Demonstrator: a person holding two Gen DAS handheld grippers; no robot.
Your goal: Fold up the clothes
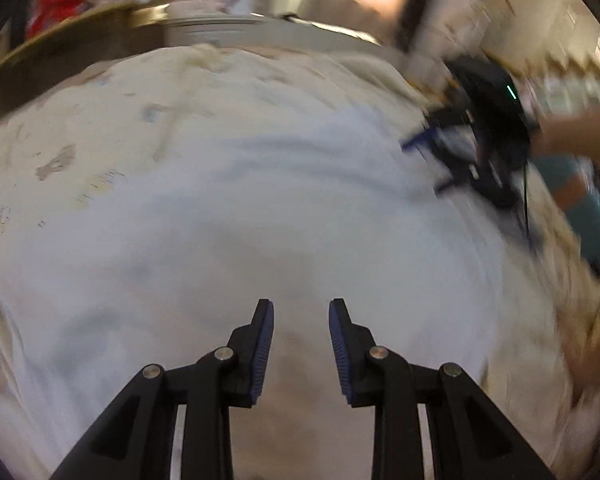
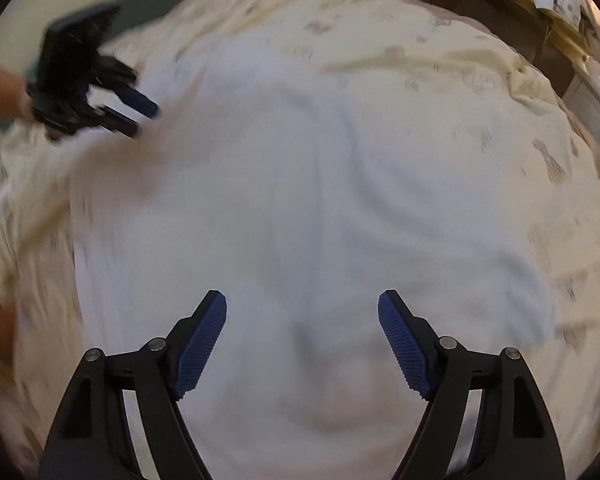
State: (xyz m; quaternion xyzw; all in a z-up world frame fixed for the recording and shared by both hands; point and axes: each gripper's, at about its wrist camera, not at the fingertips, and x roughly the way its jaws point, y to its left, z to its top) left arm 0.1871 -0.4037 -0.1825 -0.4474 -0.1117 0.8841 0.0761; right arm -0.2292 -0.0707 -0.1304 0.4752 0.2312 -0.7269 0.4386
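Left gripper (image 1: 301,344): jaws apart, nothing between them, hanging over the near part of the shirt (image 1: 260,216). Right gripper (image 2: 302,344): jaws wider apart, likewise empty, over the shirt's middle. White shirt spread loosely on the bed (image 2: 480,92), creased, one sleeve out toward the right in the right view; no clean fold legible through the blur. Could fit a shirt just laid out for folding, or one released between folds; cannot tell which.

For good work here: slow down so the blur clears, smooth the creases running across the middle, take the cloth by an edge or a sleeve seam with only 1 layer of bedding-free fabric in each pair of jaws, lift both sides evenly, keep the fold line straight. Risk, as a judgement: pale shirt on pale cover, easy to pinch the bedding along with it.

Left view alone: right gripper seen from outside at the shirt's far right edge, forearm (image 1: 572,136) behind it, red item (image 1: 56,0) on a shelf. Right view alone: left gripper from outside at the upper-left corner of the shirt, the sleeve's outline (image 2: 512,288), shelf clutter at top right.
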